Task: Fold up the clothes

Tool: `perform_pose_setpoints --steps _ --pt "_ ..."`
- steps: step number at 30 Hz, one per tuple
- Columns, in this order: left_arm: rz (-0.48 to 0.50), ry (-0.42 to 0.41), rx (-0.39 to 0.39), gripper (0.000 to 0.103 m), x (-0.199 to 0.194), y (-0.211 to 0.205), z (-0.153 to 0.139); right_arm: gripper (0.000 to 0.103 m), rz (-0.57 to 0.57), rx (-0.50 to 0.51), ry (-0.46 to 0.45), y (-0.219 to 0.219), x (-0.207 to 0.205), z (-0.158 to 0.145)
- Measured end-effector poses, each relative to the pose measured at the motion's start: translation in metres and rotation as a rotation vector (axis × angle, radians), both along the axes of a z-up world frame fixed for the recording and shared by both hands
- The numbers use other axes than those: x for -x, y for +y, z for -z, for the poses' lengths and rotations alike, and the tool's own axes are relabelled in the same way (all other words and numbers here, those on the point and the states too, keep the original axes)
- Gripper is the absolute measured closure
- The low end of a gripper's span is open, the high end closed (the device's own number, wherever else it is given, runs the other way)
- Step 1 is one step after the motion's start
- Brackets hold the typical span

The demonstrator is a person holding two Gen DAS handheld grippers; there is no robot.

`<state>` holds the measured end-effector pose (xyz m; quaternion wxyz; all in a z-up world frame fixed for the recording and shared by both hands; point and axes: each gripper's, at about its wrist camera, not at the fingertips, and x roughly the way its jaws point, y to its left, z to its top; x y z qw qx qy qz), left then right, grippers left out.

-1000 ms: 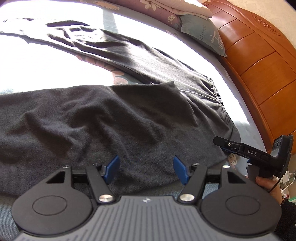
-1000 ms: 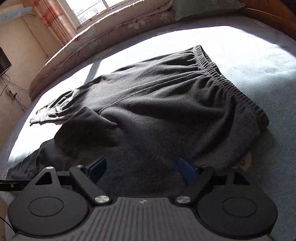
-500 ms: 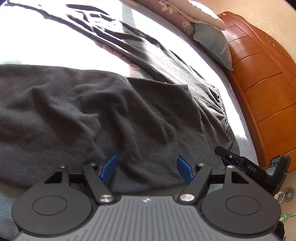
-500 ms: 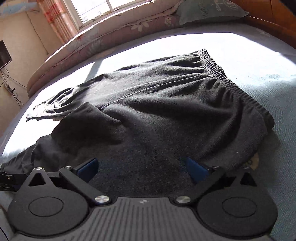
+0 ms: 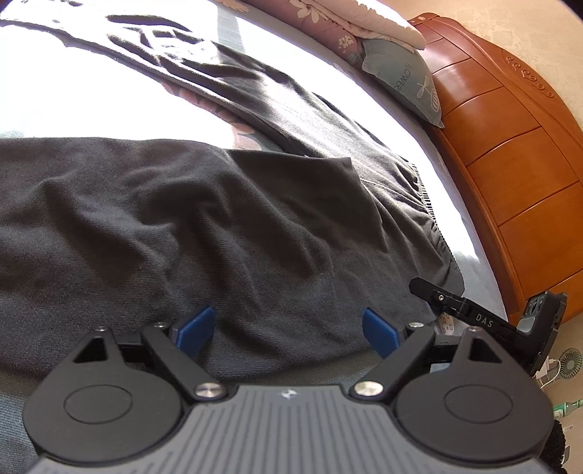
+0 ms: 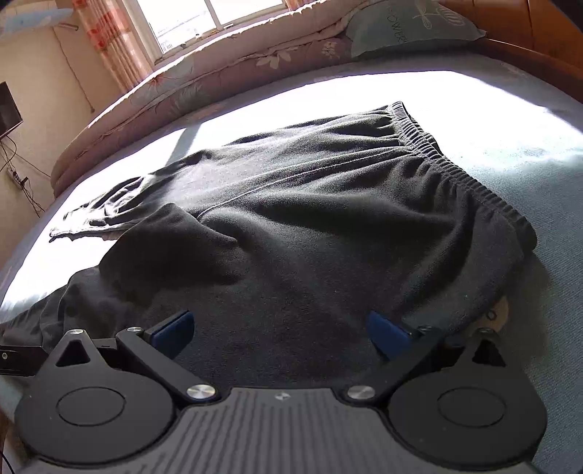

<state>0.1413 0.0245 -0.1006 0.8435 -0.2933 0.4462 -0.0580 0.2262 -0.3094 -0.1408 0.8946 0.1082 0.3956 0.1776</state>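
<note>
Dark grey trousers (image 5: 218,218) lie spread on the bed, one leg folded over the other, with the elastic waistband (image 6: 455,171) to the right. My left gripper (image 5: 288,313) hovers at the near edge of the cloth; its jaws are opening and the blue pads press on nothing. My right gripper (image 6: 278,321) stands wide open over the near edge by the waist, holding nothing. In the left wrist view a black finger of the right gripper (image 5: 473,317) shows at the right. The far leg (image 6: 109,211) trails off to the left.
A wooden headboard (image 5: 510,164) runs along the right side of the bed. A grey-green pillow (image 5: 400,73) and a rolled floral quilt (image 6: 218,80) lie at the far edge under a window (image 6: 204,18). A small fan (image 5: 570,361) sits on the floor.
Both pairs of jaws have spread wider apart. The trousers lie as they did, and neither hand has shifted much.
</note>
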Motion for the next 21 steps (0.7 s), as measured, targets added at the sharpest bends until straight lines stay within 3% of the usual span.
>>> perform_pose_setpoints --steps 5,8,10,14,21 --pt "-0.017 -0.045 -0.095 0.014 0.004 0.009 -0.019 0.0 -0.004 0.001 -0.002 -0.001 0.0 0.0" --pt "-0.057 -0.028 -0.098 0.014 0.002 0.023 -0.015 0.0 -0.005 0.015 -0.012 0.002 0.002 0.0" --pt "-0.079 0.013 -0.084 0.015 0.003 0.03 -0.003 0.0 -0.01 0.035 -0.019 0.005 0.003 0.001" --pt "-0.092 -0.013 -0.023 0.014 0.017 0.041 0.001 0.0 -0.03 0.077 -0.029 0.009 0.005 0.001" --pt "-0.263 -0.028 0.035 0.014 0.061 0.101 -0.023 0.0 -0.03 0.056 -0.029 0.006 0.005 0.001"
